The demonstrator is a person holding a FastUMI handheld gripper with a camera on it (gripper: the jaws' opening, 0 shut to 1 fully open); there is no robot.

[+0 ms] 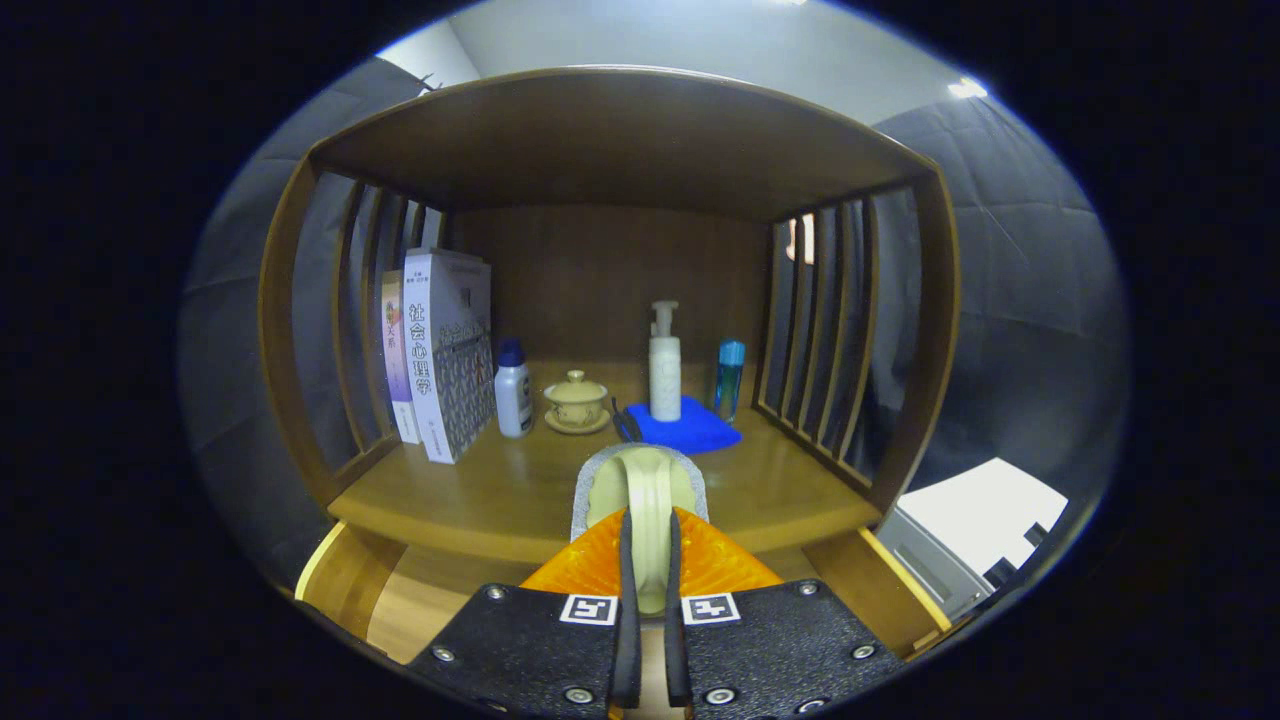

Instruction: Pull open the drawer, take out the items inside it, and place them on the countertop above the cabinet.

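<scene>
Clenched on the thin rim of a cream-coloured cup (648,490), the gripper (648,560) holds it above the near edge of the countertop (480,490), both fingers pressing the rim between them. Below them the drawer (400,600) stands pulled open. Farther back on the countertop stand books (440,350) at the left, a white bottle (513,392), a lidded teacup (576,402), a pump bottle (664,365) on a blue cloth (690,428), and a small blue bottle (730,378) at the right.

The wooden countertop (480,490) carries two upright books (440,350) left of the lidded teacup (576,402), a white bottle (513,388) between them, and a blue cloth (690,428) right of the teacup.
</scene>
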